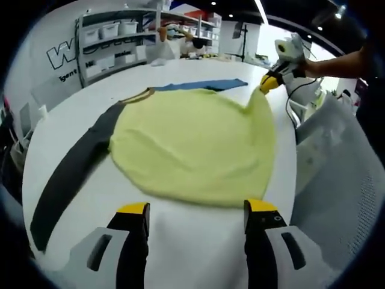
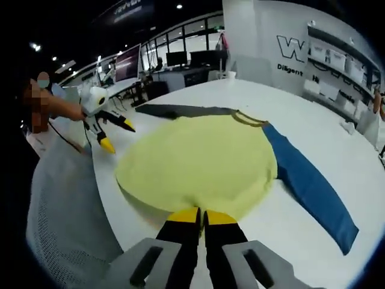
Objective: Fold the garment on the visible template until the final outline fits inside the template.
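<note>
A yellow garment [image 1: 192, 144] with a dark grey sleeve [image 1: 72, 174] and a blue sleeve [image 1: 201, 85] lies spread on the white round table [image 1: 78, 114]. My left gripper [image 1: 197, 208] is open just short of the garment's near hem and holds nothing. Across the garment, my right gripper [image 1: 269, 83] is shut on the far hem, which it pulls up into a peak. In the right gripper view the right gripper [image 2: 201, 215] pinches the yellow garment's [image 2: 198, 162] edge. There the blue sleeve [image 2: 310, 180] runs right, the grey sleeve [image 2: 180, 111] lies far, and the left gripper [image 2: 118, 136] hangs open.
A white mesh-covered surface [image 1: 337, 162] borders the table on one side, also visible as mesh [image 2: 60, 205] in the right gripper view. Shelves with bins [image 1: 114, 30] stand behind the table. A person's arm [image 1: 337, 60] holds the right gripper. Desks and monitors [image 2: 180, 60] are farther off.
</note>
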`<state>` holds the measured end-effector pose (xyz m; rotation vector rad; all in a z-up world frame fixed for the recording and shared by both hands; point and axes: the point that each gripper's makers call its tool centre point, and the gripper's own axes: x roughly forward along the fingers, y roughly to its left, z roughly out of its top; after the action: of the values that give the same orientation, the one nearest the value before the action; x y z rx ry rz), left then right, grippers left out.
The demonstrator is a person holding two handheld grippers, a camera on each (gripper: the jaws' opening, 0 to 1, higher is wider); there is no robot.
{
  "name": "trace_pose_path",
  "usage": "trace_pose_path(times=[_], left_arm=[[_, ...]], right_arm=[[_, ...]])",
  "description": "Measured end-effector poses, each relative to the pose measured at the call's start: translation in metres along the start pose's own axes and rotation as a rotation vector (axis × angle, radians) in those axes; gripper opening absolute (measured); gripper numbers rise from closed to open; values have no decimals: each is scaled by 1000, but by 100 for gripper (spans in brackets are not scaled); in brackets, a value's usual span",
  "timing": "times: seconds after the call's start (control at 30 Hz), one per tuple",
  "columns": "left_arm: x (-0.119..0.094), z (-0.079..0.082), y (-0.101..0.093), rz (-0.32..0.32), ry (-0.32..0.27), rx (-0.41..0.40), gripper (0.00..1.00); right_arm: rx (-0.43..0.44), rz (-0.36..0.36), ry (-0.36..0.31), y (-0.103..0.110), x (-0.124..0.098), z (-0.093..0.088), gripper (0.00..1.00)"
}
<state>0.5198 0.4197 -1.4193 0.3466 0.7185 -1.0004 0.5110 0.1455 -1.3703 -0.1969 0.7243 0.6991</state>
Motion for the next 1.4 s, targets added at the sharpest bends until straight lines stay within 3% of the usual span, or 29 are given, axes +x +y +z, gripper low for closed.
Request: trace_pose_path(times=[0.23, 0.43, 0.7, 0.93, 1.2, 1.4], left_arm=[[13, -6, -28, -46, 25, 36, 74], [29, -9, -40, -32, 62, 112, 76], [30, -4, -27, 17, 79, 144, 56], [23, -4, -26, 18, 92, 181, 8], [19, 3, -14, 49, 74, 136, 6], [17, 0, -17, 21, 72, 154, 6]], right_arm=[[3, -2, 5, -1, 1, -2, 0], [18, -5, -7, -2, 0, 2, 0], [27, -15, -19, -7, -4, 6, 0], [33, -20, -21, -9, -5, 5, 0], [40, -23, -8, -10, -4, -1, 0], [50, -22, -7, -11, -3, -3, 0]])
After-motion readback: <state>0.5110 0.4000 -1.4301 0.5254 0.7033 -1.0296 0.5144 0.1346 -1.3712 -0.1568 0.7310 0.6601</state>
